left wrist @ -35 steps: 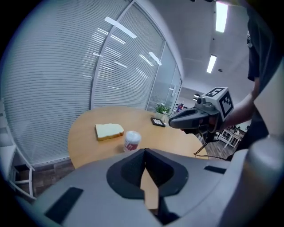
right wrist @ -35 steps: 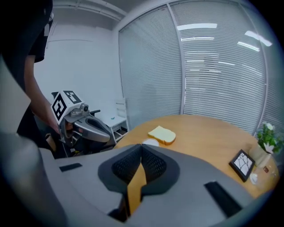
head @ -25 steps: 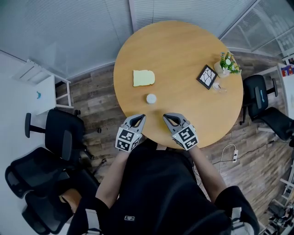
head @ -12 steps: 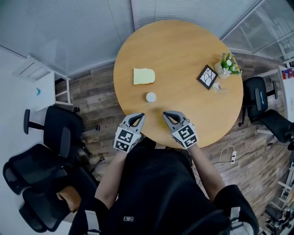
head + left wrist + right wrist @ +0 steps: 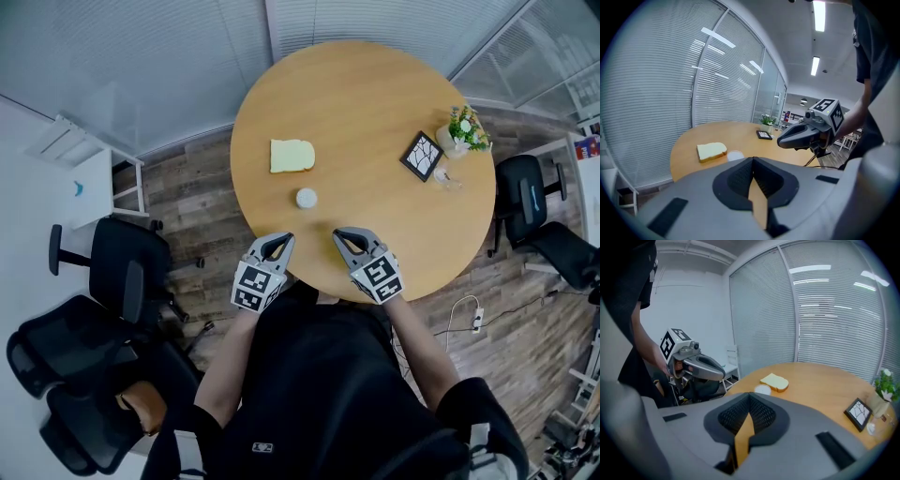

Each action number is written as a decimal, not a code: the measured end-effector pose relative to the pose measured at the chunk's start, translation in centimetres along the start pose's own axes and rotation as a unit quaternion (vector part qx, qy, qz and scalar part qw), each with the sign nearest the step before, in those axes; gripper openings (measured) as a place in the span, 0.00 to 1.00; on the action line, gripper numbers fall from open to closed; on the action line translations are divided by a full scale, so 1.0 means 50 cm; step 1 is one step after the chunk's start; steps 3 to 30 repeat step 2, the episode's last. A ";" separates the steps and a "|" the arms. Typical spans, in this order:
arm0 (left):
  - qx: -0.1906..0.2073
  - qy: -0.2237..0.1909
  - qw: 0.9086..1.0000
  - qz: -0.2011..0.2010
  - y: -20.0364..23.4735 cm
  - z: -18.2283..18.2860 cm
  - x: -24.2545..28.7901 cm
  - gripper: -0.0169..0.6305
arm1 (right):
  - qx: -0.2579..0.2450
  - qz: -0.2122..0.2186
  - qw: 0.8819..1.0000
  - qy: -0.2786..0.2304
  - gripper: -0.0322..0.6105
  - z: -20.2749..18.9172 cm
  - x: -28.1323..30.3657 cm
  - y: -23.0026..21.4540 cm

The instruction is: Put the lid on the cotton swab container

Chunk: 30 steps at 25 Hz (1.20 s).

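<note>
Both closed, empty: left tongs (image 5: 284,237), right tongs (image 5: 337,233); white container (image 5: 307,198) beyond.

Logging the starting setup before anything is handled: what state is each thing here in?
left gripper: shut, empty, at the table's near edge.
right gripper: shut, empty.
white round piece: on the table, untouched; lid or container cannot be told.
yellow slice: lying flat.
picture frame: tilted, beside the plant.
potted plant: upright.
</note>
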State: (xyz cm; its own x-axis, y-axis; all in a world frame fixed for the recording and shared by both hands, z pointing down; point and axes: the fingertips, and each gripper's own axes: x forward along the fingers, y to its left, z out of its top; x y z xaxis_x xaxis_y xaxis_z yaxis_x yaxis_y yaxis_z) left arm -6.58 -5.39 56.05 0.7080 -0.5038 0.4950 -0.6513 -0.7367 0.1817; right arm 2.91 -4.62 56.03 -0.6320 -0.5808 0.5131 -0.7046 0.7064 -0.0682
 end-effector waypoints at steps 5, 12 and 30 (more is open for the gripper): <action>0.000 0.000 1.000 0.000 -0.003 -0.003 0.001 0.04 | 0.000 0.000 1.000 0.001 0.06 -0.003 -0.002 0.001; 0.000 0.000 1.000 0.000 -0.003 -0.003 0.001 0.04 | 0.000 0.000 1.000 0.001 0.06 -0.003 -0.002 0.001; 0.000 0.000 1.000 0.000 -0.003 -0.003 0.001 0.04 | 0.000 0.000 1.000 0.001 0.06 -0.003 -0.002 0.001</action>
